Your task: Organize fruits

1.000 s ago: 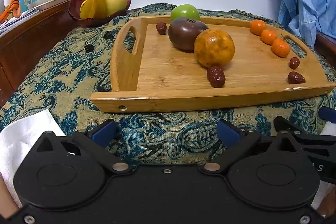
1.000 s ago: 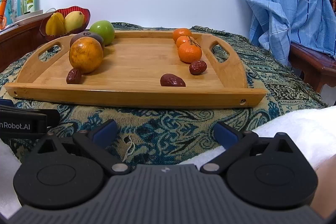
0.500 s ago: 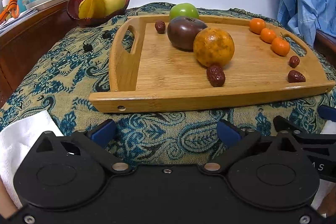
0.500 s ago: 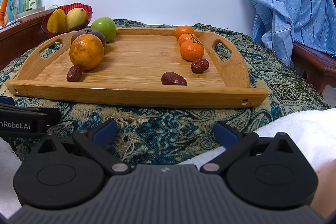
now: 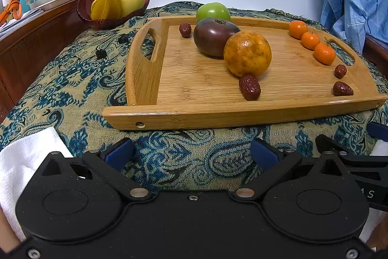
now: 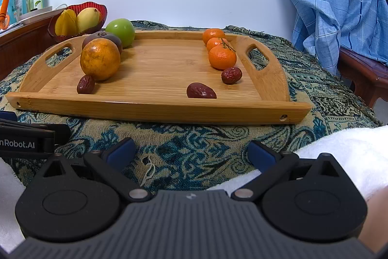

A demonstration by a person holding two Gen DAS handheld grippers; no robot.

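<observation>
Black hand-held grippers (image 5: 191, 153) (image 6: 190, 152) level, splayed, empty

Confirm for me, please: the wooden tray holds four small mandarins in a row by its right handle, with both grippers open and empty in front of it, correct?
Not quite: there are three small mandarins, not four. The right wrist view shows the row of three beside the right handle of the wooden tray, with two red dates in front of them. The rest holds: the left gripper and right gripper are both open and empty, short of the tray.
</observation>
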